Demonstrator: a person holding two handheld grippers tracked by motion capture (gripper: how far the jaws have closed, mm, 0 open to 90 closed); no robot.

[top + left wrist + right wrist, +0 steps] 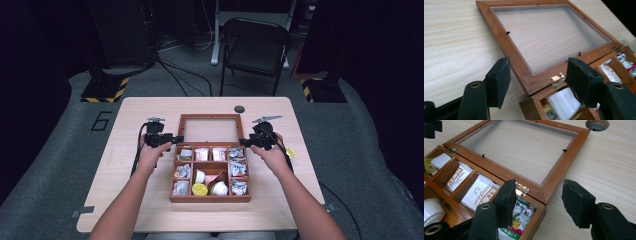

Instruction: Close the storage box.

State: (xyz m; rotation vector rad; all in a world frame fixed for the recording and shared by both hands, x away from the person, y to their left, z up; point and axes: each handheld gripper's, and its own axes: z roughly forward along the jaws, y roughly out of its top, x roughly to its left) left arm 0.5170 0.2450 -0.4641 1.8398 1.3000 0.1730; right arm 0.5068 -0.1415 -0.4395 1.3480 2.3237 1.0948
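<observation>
Lid flat open, my jaws spread at its hinged corners.

Mid-frame in the high view, the wooden box (210,172) has its glass lid (210,128) laid back on the table (145,107); by my judgement closing remains. My left gripper (537,83) and right gripper (537,203) gape, gripping nothing. Gripper views add brass hinges (521,189) and printed packets (480,192).

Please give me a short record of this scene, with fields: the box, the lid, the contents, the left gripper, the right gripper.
box: wooden box with compartments, on the table
lid: glass-paned lid open, lying flat behind the box, hinged
contents: packets, small white cups
left gripper: left gripper jaws apart, astride the lid's hinged corner, pads not pressing
right gripper: right gripper jaws apart, astride the other hinged corner, pads not pressing
</observation>
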